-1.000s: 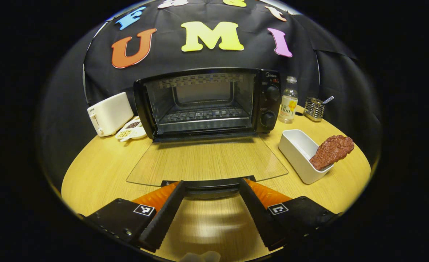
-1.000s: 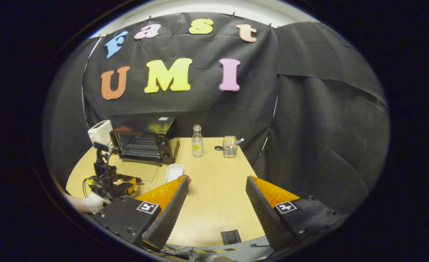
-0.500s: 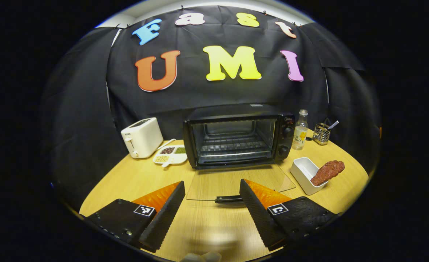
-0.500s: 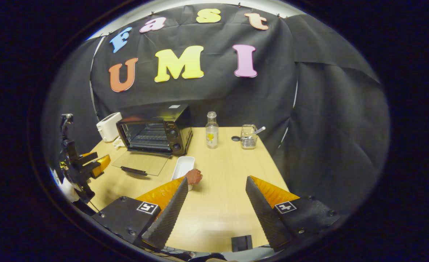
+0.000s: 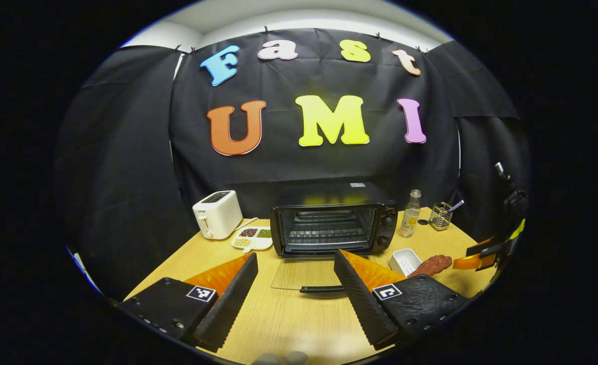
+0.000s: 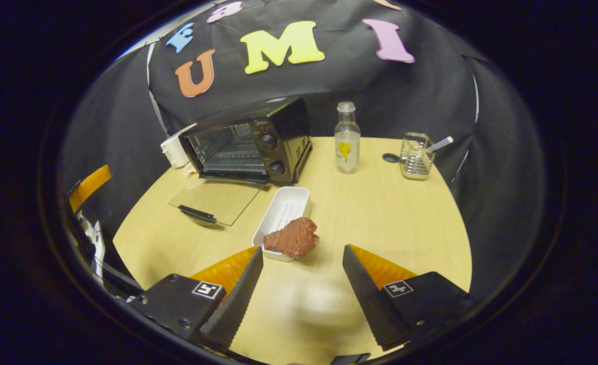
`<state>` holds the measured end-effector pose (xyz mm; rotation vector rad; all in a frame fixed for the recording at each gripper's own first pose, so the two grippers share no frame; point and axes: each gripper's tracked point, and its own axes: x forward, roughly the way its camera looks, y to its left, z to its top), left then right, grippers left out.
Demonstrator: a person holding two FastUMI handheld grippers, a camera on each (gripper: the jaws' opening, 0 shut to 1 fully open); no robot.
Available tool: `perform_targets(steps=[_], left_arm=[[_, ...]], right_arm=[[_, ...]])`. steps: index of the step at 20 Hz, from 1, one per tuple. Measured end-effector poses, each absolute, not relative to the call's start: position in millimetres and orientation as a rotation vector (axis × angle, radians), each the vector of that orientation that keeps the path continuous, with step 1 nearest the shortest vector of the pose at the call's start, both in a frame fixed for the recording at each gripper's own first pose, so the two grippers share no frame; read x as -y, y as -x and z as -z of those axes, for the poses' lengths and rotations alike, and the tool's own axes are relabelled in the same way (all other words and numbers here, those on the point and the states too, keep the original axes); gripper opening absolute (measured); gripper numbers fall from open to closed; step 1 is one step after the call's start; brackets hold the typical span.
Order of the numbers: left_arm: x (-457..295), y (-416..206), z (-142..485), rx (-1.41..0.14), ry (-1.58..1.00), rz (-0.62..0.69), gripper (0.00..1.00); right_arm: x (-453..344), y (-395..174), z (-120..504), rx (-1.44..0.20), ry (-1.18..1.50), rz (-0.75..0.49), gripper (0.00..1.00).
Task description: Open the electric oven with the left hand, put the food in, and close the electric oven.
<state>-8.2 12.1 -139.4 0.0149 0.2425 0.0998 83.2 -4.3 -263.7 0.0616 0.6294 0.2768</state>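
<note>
Left tool (image 5: 295, 263) fingers spread; right tool (image 6: 302, 258) fingers spread, both empty

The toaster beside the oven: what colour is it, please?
White; the toaster shows best in the left gripper view.

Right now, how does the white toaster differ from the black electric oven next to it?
The white toaster is small, pale and closed-sided, with slots on top; the black electric oven is bigger, dark and front-loading. The oven's glass door lies folded down flat on the table, baring its wire rack, while the toaster shows no door. Both stand upright at the back of the wooden table.
</note>
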Motion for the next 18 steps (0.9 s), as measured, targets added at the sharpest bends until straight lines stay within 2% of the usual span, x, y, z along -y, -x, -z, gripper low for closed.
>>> perform_targets(steps=[5, 7, 9, 10, 12, 13, 14, 15, 16, 18], left_arm=[[4.5, 22.0, 120.4, -0.241, -0.035, -0.171, 0.96], [10.3, 26.1, 111.7, -0.234, -0.049, -0.194, 0.96], [15.6, 31.7, 107.3, -0.231, -0.062, -0.221, 0.96], [19.2, 35.3, 107.0, -0.234, -0.067, -0.23, 0.96], [24.8, 40.3, 107.7, -0.243, -0.07, -0.246, 0.97], [28.3, 43.1, 107.5, -0.246, -0.066, -0.25, 0.97], [31.0, 46.0, 107.1, -0.246, -0.063, -0.252, 0.97], [32.9, 47.2, 106.6, -0.244, -0.061, -0.25, 0.97], [33.7, 46.4, 106.0, -0.244, -0.06, -0.25, 0.96], [32.9, 44.8, 105.0, -0.241, -0.059, -0.242, 0.97]], right_arm=[[-4.7, -116.5, 286.4, -0.743, -0.174, -0.374, 0.86], [-10.1, -119.7, 289.1, -0.781, -0.242, -0.411, 0.7], [-14.6, -120.4, 289.0, -0.796, -0.286, -0.45, 0.65], [-13.5, -121.1, 290.2, -0.798, -0.295, -0.458, 0.56], [-13.1, -122.7, 291.9, -0.808, -0.334, -0.469, 0.29], [-13.9, -122.7, 291.4, -0.819, -0.362, -0.472, 0.31], [-14.9, -122.4, 287.4, -0.82, -0.397, -0.483, 0.24], [-16.0, -122.7, 284.7, -0.823, -0.43, -0.483, 0.25], [-13.7, -125.2, 282.8, -0.828, -0.447, -0.472, 0.19], [-13.3, -124.4, 278.1, -0.816, -0.45, -0.467, 0.17]])
